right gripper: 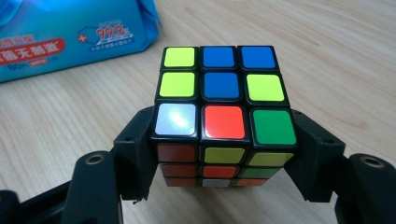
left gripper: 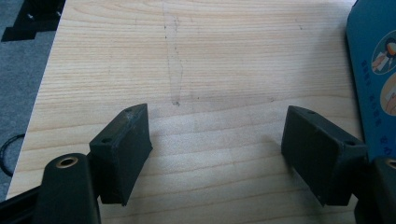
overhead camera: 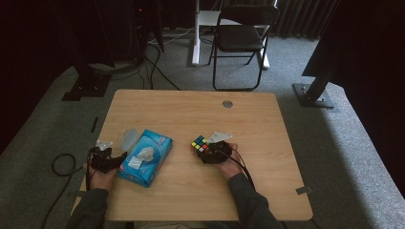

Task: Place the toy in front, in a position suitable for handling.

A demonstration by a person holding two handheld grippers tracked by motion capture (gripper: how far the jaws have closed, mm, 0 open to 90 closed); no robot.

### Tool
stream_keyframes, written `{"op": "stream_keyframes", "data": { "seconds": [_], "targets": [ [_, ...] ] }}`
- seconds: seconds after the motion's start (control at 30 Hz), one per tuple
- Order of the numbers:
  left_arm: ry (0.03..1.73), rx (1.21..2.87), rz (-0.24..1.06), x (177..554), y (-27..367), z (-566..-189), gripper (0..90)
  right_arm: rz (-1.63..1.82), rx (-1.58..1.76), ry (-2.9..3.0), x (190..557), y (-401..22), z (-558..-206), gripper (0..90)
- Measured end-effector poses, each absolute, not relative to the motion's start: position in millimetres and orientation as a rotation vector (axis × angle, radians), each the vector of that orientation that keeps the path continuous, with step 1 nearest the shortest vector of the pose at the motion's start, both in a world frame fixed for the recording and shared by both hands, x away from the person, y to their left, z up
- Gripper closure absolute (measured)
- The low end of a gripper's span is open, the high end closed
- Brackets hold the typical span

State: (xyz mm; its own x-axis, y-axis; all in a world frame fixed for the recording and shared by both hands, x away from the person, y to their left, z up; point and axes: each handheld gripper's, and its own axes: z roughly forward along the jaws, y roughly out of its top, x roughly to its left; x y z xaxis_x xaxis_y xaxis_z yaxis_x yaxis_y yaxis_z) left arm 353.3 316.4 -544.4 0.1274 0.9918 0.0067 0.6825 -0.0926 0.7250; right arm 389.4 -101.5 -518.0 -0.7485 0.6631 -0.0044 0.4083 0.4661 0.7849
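Right claw (right gripper: 224, 154) clenched on the puzzle cube (right gripper: 223, 100) just right of surface (overhead camera: 191, 200) centre, hand behind at 5 o'clock, left claw (left gripper: 217, 144) released at 8 o'clock, level beside the blue wipes pack (overhead camera: 145, 156)

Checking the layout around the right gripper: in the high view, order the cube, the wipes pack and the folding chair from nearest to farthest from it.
1. Cube: between the right gripper's jaws.
2. Wipes pack: to its left on the table.
3. Folding chair: beyond the table's far edge.
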Motion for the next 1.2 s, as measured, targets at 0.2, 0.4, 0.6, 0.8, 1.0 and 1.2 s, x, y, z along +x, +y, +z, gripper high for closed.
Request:
{"op": "stream_keyframes", "data": {
  "seconds": [0.2, 0.4, 0.6, 0.8, 1.0, 1.2],
  "targets": [
    [1.613, 1.839, 0.7, 353, 316, -544, 24.5, 1.187, 0.893, 2.448, 388, -104, -529, 33.7],
    [1.613, 1.839, 0.7, 353, 316, -544, 24.6, 1.164, 0.886, 2.451, 386, -108, -527, 25.2],
    [1.613, 1.839, 0.7, 353, 316, -544, 24.6, 1.146, 0.908, 2.465, 383, -116, -530, 22.7],
    [1.616, 1.84, 0.701, 353, 317, -544, 24.1, 1.141, 0.933, 2.466, 379, -124, -538, 22.5],
    [1.62, 1.822, 0.707, 351, 319, -544, 31.4, 1.12, 0.94, 2.475, 378, -129, -542, 23.0],
    [1.6, 1.813, 0.701, 348, 318, -538, 36.7, 1.122, 0.961, 2.489, 380, -136, -547, 24.0]
  ]
}}
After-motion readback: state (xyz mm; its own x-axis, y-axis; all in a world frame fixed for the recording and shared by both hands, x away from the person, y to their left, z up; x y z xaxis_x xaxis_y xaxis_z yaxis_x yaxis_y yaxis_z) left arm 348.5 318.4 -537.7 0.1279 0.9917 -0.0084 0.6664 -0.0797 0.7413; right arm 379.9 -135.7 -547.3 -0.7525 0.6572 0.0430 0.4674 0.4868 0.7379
